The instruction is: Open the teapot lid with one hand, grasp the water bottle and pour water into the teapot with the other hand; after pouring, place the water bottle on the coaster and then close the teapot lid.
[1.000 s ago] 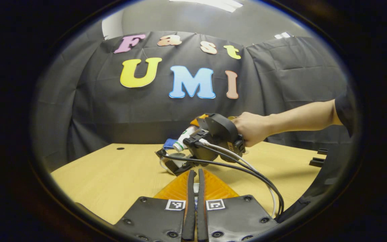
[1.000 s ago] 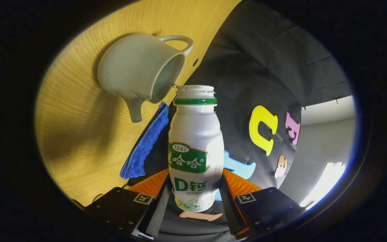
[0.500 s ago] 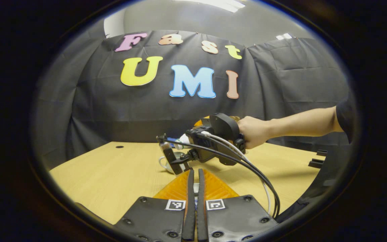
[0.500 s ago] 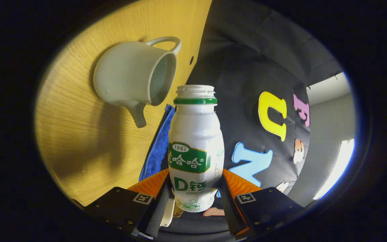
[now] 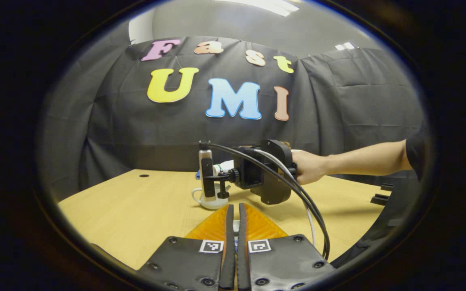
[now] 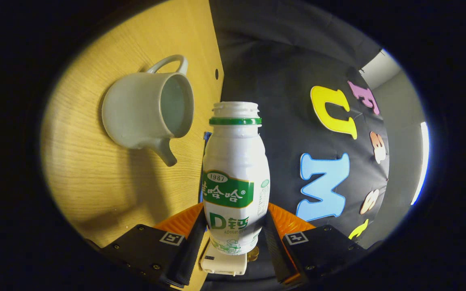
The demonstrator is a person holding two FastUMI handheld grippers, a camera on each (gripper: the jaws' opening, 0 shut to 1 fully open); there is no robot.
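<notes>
My right gripper (image 6: 235, 220) is shut on the white water bottle (image 6: 235, 161), which has a green label and an uncapped mouth. The bottle lies about level above the table. The white teapot (image 6: 144, 111) stands lidless to the left of the bottle's mouth, apart from it. In the left gripper view the right gripper (image 5: 257, 173), held by a hand, hovers over the teapot (image 5: 212, 201), the bottle (image 5: 225, 165) pointing left. My left gripper (image 5: 235, 212) is low and close, its fingers pressed together on a small white piece, the teapot lid (image 5: 236, 227), mostly hidden.
A blue cloth (image 6: 206, 136) lies behind the teapot near the table's far edge. The wooden table (image 5: 136, 206) has a small hole (image 5: 144, 176) at its back left. Black brackets (image 5: 382, 196) sit at the right edge. A forearm (image 5: 362, 159) reaches in from the right.
The right gripper has rolled back from its downward tilt to about level. The bottle's mouth has drawn away from the teapot's opening. My left gripper has stayed put.
</notes>
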